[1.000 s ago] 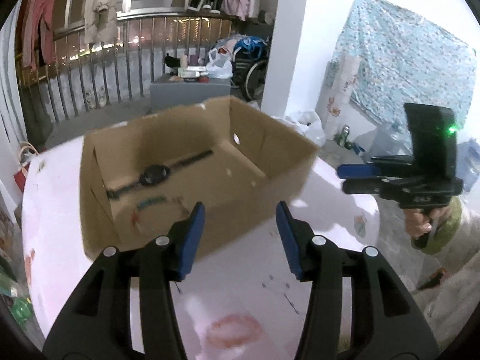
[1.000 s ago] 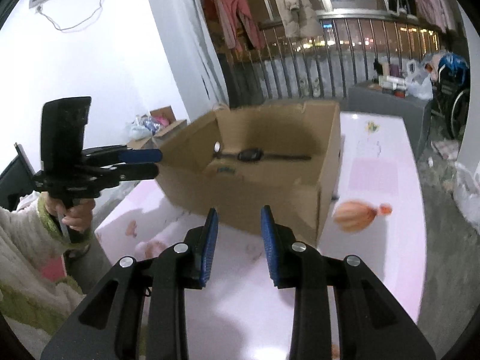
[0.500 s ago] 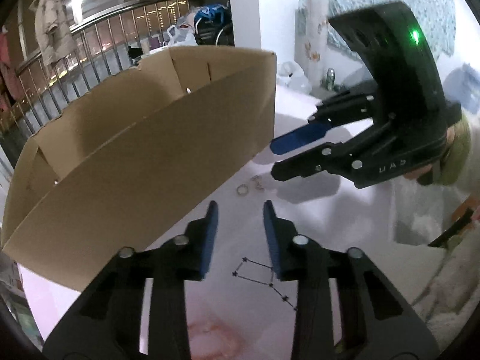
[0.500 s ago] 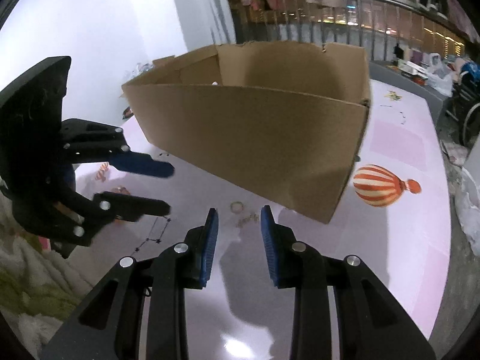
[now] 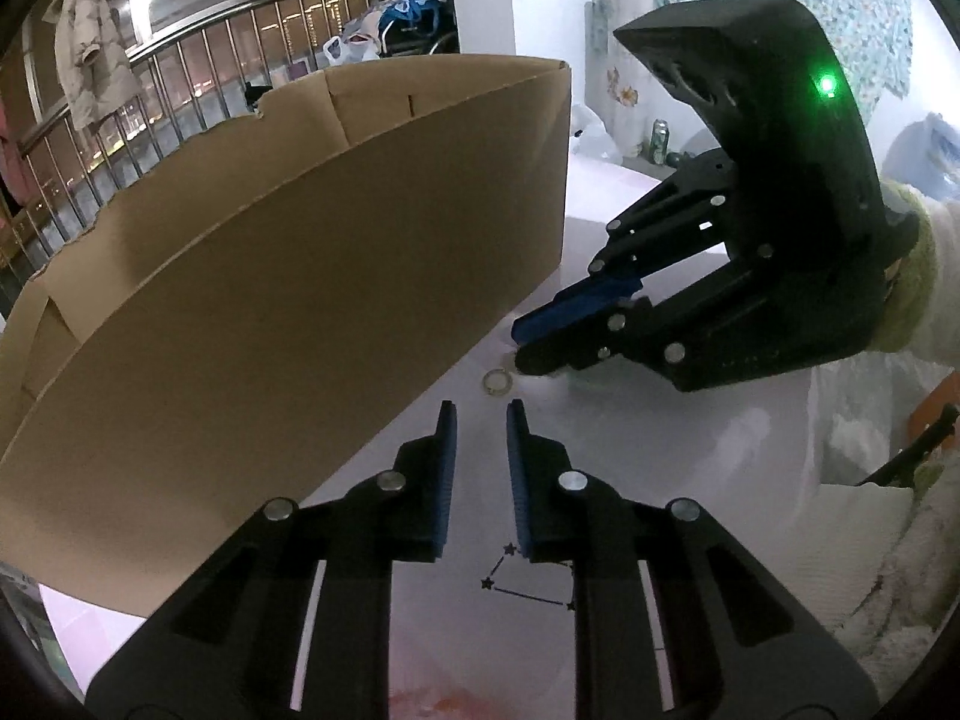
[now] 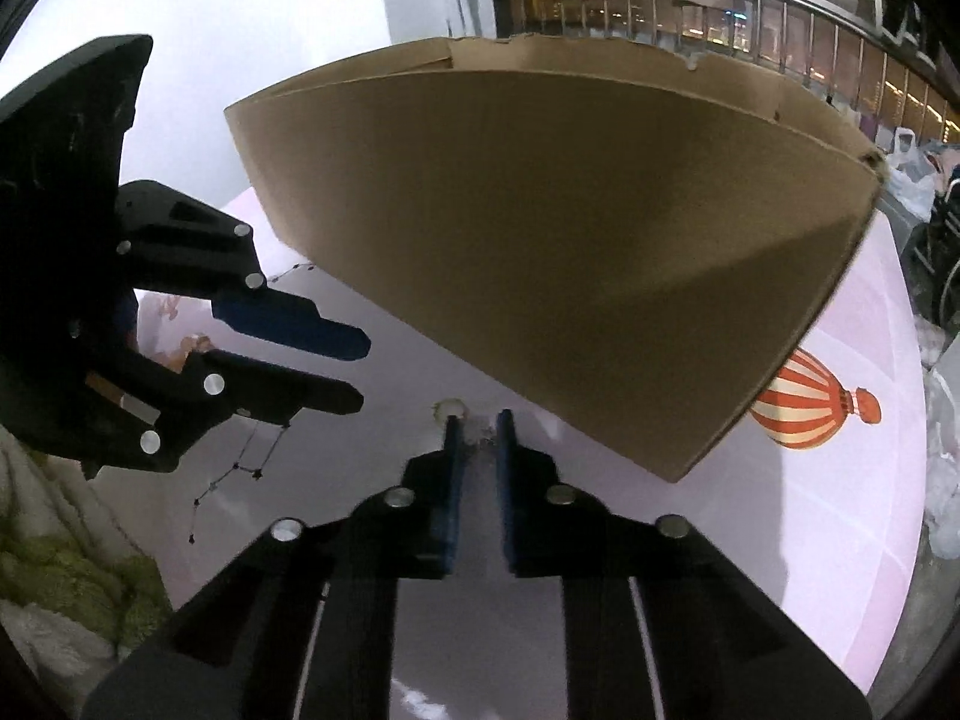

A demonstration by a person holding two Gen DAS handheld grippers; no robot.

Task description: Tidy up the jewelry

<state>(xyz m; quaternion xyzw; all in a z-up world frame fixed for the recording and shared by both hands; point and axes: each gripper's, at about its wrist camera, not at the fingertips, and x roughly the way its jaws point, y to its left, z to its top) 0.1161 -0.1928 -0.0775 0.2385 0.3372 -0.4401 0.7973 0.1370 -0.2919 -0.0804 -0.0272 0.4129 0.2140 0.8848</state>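
Change since earlier: both grippers have dropped close to the table; the cardboard box (image 5: 288, 300) now fills each view, its inside hidden, and both pairs of jaws have narrowed.
Left wrist view, left gripper (image 5: 481, 414): jaws closing, nothing between the pads; the tips hover over the pale table (image 5: 660, 450).
Left wrist view, ring (image 5: 497, 381): a small metal ring lies flat on the table at about 12 o'clock from the left tips, just beyond them, near the box's lower edge.
Left wrist view, right gripper (image 5: 521, 343): enters from 3 o'clock, blue pads drawn together, tips down at the table just beside the ring; whether they pinch anything cannot be told here.
Left wrist view only: a green light on the right gripper's body, a fuzzy sleeve (image 5: 918, 276) behind it, a star-line drawing on the table.
Right wrist view, right gripper (image 6: 477, 417): jaws clenched to a narrow gap; a small blurred glint sits at the tips, too unclear to name.
Right wrist view, left gripper (image 6: 360, 372): at 9 o'clock, fingers near together.
Right wrist view only: a striped balloon print (image 6: 804, 408) at 3 o'clock.
Writing: none legible.
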